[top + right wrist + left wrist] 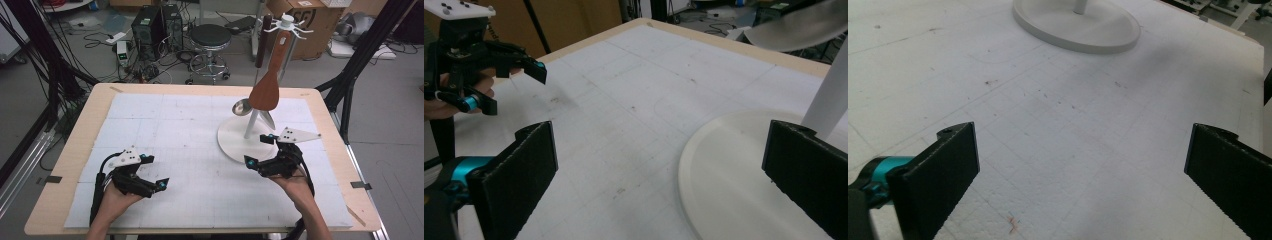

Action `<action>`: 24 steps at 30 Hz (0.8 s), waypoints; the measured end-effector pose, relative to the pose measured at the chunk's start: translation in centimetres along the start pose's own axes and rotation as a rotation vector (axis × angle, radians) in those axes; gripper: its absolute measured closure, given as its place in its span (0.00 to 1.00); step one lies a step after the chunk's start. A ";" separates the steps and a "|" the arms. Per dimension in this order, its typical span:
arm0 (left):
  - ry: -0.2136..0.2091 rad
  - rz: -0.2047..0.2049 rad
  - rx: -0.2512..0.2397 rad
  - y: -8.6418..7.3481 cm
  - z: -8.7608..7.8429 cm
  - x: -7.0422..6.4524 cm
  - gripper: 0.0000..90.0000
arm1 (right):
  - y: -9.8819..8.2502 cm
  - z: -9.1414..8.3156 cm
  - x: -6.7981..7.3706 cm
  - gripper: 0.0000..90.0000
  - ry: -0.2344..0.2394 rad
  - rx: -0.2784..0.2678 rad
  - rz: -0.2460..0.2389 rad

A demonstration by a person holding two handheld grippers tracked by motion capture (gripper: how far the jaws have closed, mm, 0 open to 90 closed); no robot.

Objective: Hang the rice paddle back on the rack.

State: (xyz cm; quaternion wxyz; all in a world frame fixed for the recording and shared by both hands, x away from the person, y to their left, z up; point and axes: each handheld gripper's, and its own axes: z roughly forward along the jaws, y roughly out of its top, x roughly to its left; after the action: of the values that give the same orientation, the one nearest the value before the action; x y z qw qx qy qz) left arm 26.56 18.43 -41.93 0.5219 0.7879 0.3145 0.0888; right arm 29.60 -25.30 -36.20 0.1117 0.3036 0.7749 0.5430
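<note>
A white utensil stand with a round base (231, 142) and a thin pole (251, 125) stands right of the table's middle. A wooden spatula (265, 90) and a metal ladle (242, 106) hang from its top hooks. My right gripper (260, 150) is open at the base's near right rim, with nothing between its fingers. In the right gripper view the base (724, 170) lies between and beyond the jaws of that gripper (659, 170). My left gripper (155, 171) is open and empty over the white mat at the near left. From the left gripper (1080, 165) the base (1078, 25) lies far ahead.
A white gridded mat (190, 125) covers the wooden table (80, 130). Behind the table stand a black stool (210, 37), computer towers (150, 25) and a cardboard box (310, 20). Black frame legs (350, 70) rise at both sides.
</note>
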 end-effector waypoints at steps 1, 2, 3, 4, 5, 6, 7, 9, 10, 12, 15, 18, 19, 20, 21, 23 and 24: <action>0.000 0.000 -0.001 0.0 0.0 0.0 0.02 | 0.0 0.0 0.0 0.00 0.000 0.000 0.000; 0.001 0.002 0.000 0.0 0.0 0.0 0.02 | -0.5 0.0 -0.1 0.00 -0.003 0.004 0.004; 0.005 0.001 0.001 0.0 -0.1 0.0 0.02 | -0.5 0.0 -0.1 0.00 -0.003 0.004 0.004; 0.002 0.001 0.002 -0.1 -0.1 0.1 0.02 | -0.9 -0.1 -0.2 0.00 -0.007 0.003 0.005; 0.002 0.001 0.002 -0.1 -0.1 0.1 0.02 | -0.9 -0.1 -0.2 0.00 -0.007 0.003 0.005; 0.003 -0.001 0.003 -0.1 -0.1 0.1 0.02 | -1.1 -0.1 -0.2 0.00 -0.008 0.006 0.014; 0.002 -0.001 0.004 -0.1 -0.1 0.1 0.02 | -1.5 -0.2 -0.3 0.00 -0.011 0.011 0.018; 0.006 -0.004 -0.001 -0.1 -0.2 0.1 0.02 | -1.8 -0.2 -0.3 0.00 -0.015 0.011 0.019; 0.005 -0.002 0.002 -0.2 -0.2 0.2 0.02 | -2.0 -0.3 -0.3 0.00 -0.015 0.010 0.022; 0.001 -0.004 0.002 -0.2 -0.2 0.1 0.02 | -2.7 -0.5 -0.4 0.00 -0.020 0.011 0.033; 0.003 -0.004 0.005 -0.3 -0.1 0.1 0.02 | -3.3 -0.7 -0.4 0.00 -0.020 0.012 0.039; 0.002 -0.002 0.008 -0.3 -0.1 0.1 0.02 | -3.8 -0.9 -0.4 0.00 -0.025 0.012 0.041; 0.002 -0.004 0.007 -0.4 -0.1 0.1 0.02 | -4.0 -0.9 -0.4 0.00 -0.026 0.013 0.044; 0.004 -0.002 0.010 -0.4 -0.1 0.1 0.02 | -4.2 -1.0 -0.5 0.00 -0.027 0.014 0.047; 0.004 -0.005 0.009 -0.4 -0.1 0.1 0.02 | -4.4 -1.1 -0.4 0.00 -0.028 0.013 0.051; 0.000 -0.003 0.015 -0.5 -0.1 0.1 0.02 | -4.8 -1.2 -0.4 0.00 -0.031 0.009 0.056; -0.001 -0.004 0.015 -0.5 -0.1 0.1 0.02 | -4.9 -1.3 -0.4 0.00 -0.034 0.010 0.060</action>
State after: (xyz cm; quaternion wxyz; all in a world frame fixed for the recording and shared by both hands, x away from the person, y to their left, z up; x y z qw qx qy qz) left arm 26.36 18.68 -42.38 0.5163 0.7912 0.3166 0.0850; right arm 27.53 -27.66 -40.25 0.1072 0.3363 0.7661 0.5371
